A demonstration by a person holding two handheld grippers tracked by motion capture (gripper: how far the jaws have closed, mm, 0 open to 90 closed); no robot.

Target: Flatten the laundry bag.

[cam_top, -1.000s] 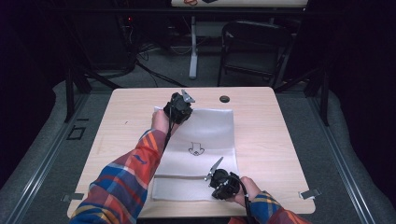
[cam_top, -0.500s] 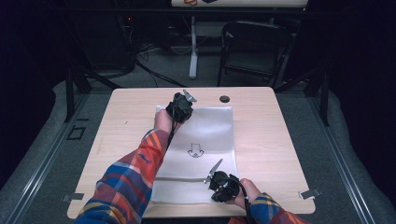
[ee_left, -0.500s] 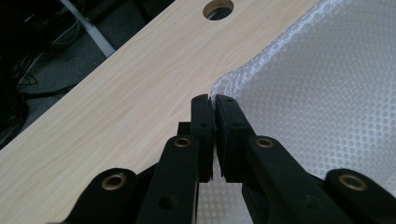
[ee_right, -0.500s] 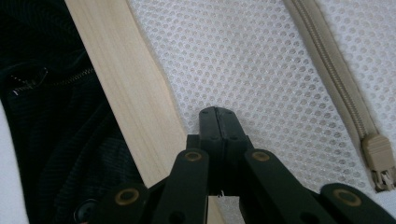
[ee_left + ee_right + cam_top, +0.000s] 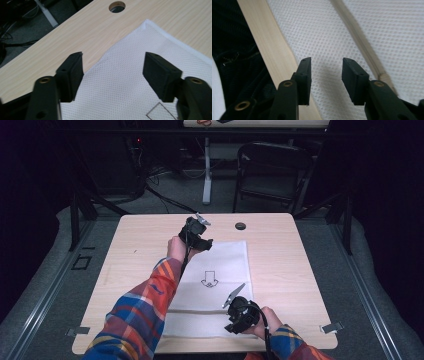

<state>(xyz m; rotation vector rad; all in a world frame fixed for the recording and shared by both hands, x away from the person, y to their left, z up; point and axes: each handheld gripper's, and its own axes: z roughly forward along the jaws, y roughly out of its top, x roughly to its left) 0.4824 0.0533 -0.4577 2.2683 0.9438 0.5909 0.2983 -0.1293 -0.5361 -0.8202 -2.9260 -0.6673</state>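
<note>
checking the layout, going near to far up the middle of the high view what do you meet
right gripper → zip line across the white mesh bag → printed arrow → left gripper at the bag's far edge → round hole in the table → chair

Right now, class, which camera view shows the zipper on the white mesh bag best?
The right gripper view: the zipper runs close and sharp across the white mesh bag, its teeth visible. The high view gives it as a thin line across the bag's near part. The left gripper view looks at the bag's far corner instead.
</note>
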